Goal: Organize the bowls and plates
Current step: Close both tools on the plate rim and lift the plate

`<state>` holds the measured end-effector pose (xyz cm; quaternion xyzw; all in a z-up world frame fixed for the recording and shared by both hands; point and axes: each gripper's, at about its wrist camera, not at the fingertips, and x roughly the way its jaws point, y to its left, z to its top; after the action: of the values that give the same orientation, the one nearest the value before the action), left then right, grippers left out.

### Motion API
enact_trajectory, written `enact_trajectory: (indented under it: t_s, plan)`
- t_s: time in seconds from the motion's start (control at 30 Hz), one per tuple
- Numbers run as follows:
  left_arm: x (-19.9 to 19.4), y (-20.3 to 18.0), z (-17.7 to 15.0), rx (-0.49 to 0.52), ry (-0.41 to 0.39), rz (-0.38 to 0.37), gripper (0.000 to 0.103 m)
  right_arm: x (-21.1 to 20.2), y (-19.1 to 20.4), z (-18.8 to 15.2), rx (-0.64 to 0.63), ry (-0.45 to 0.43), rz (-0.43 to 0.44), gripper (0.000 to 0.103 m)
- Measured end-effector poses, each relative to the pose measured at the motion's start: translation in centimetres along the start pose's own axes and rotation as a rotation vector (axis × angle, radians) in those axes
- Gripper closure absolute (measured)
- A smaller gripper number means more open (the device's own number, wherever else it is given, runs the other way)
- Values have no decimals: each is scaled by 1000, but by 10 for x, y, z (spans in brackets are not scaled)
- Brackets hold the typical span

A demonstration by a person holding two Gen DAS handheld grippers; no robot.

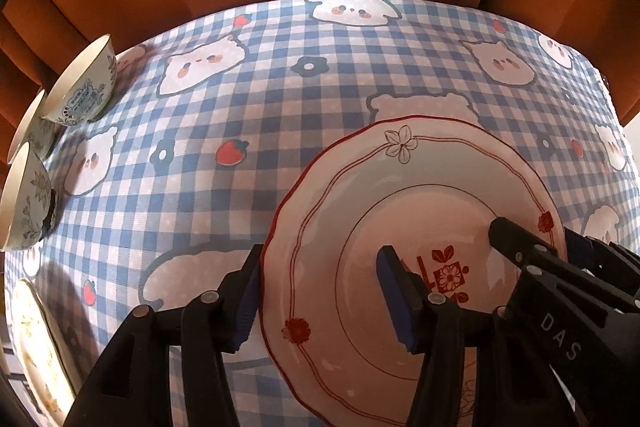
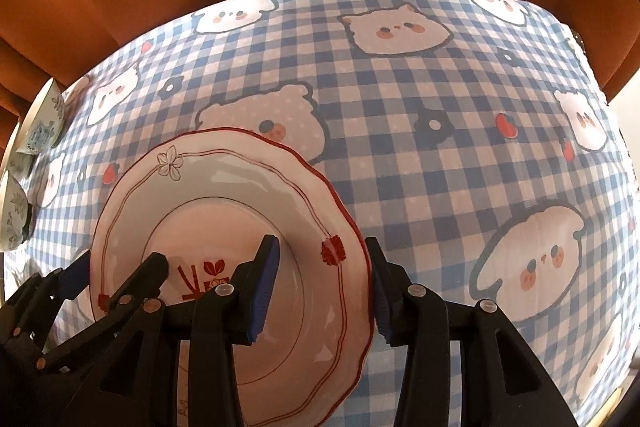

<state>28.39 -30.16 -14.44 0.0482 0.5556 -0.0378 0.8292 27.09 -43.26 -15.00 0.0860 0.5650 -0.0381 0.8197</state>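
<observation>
Straddling the rim of the white scalloped ceramic plate with red trim (image 1: 400,227), your left hand-held gripper (image 1: 324,295) and right hand-held gripper (image 2: 324,287) each have one pad over the face and one outside the edge, jaws part-open, pads not clearly pressing. The plate sits low over the blue checked cloth on the counter (image 1: 280,99), probably resting. Close both evenly, lift level, then carry toward the blue-patterned white bowls (image 1: 80,87) on the left. Don't let one side lead.
</observation>
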Motion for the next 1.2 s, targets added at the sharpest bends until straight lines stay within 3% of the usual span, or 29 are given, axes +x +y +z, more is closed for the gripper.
enact_trajectory:
  t_s: [0.13, 0.6, 1.2]
  plan:
    - [-2, 0, -1, -11, 31, -15, 47, -2, -1, 1, 6, 14, 2, 56]
    - [-45, 2, -13, 46, -25, -43, 47, -46, 2, -17, 40, -36, -29, 56]
    - [-107, 91, -54, 45, -71, -129, 47, -115, 89, -64, 47, -108, -96, 56]
